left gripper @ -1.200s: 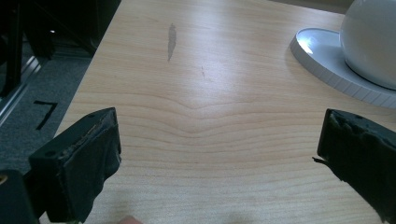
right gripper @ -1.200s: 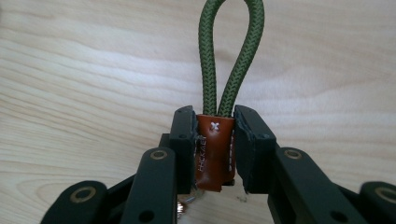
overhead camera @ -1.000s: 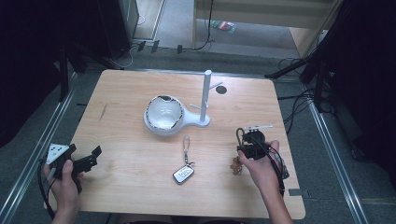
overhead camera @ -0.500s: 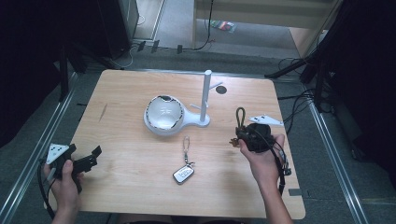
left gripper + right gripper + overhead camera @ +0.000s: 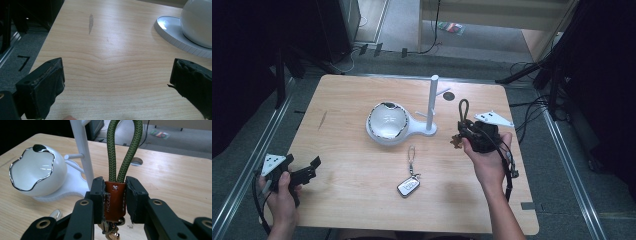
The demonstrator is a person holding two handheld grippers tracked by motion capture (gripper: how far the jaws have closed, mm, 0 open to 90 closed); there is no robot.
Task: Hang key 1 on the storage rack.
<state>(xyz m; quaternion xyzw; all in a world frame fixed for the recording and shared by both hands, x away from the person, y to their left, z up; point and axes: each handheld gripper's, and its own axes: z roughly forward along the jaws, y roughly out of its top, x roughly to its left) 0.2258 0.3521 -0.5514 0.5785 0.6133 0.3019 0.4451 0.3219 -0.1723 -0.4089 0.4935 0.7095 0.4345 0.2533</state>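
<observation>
My right gripper (image 5: 468, 131) (image 5: 115, 195) is shut on the brown leather tab (image 5: 114, 200) of a keychain. Its green rope loop (image 5: 125, 150) (image 5: 463, 109) stands upright and its keys hang below the jaws. It is held above the table, just right of the white stand's post (image 5: 432, 102) (image 5: 81, 147). The post has short side pegs and joins a white bowl (image 5: 386, 122) (image 5: 35, 172). A car key fob (image 5: 408, 186) on a ring lies flat on the table in front of the stand. My left gripper (image 5: 304, 167) (image 5: 116, 85) rests open near the table's front left corner, with nothing between its jaws.
A round cable hole (image 5: 448, 95) (image 5: 136, 161) sits in the wooden table (image 5: 362, 200) behind the post. A dark scuff (image 5: 322, 120) (image 5: 91, 22) marks the left side. Metal rails and cables run on the floor around the table.
My right gripper has risen from the table with the keychain and moved left toward the post. The left gripper has stayed where it was.
</observation>
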